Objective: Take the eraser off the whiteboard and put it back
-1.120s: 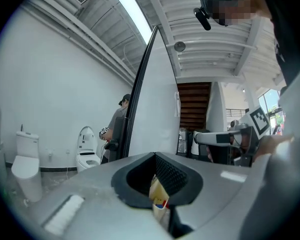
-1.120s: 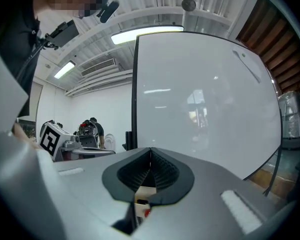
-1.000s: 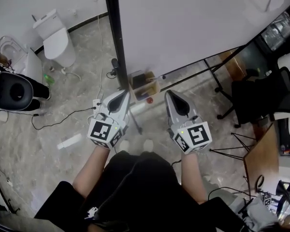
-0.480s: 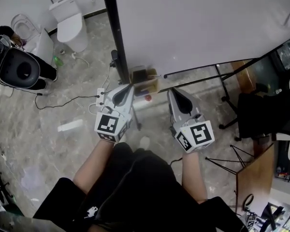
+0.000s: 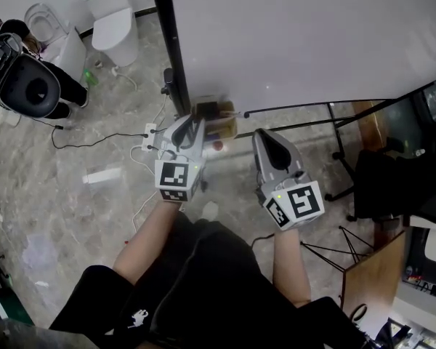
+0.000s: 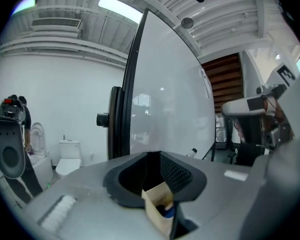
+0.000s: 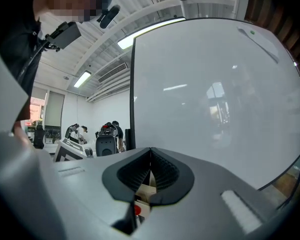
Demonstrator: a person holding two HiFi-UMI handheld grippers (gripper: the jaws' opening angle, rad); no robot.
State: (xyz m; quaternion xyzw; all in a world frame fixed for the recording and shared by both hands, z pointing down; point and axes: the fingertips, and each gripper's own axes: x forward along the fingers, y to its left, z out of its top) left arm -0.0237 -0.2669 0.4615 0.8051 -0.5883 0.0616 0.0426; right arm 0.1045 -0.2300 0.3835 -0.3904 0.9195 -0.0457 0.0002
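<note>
Whiteboard on a black stand takes up the upper head view, over a marbled floor. Where the eraser lies cannot be told from any view. At the board's foot sits a small cardboard box holding a few small things, one dark, one blue, one red. The left gripper points at this box with its tips just above its near edge. Its jaws have just been opening and stand slightly apart, with nothing pressed between the pads. The right gripper hovers just beside the box, jaws together at the tips and empty. A toilet stands well off to the left.
</note>
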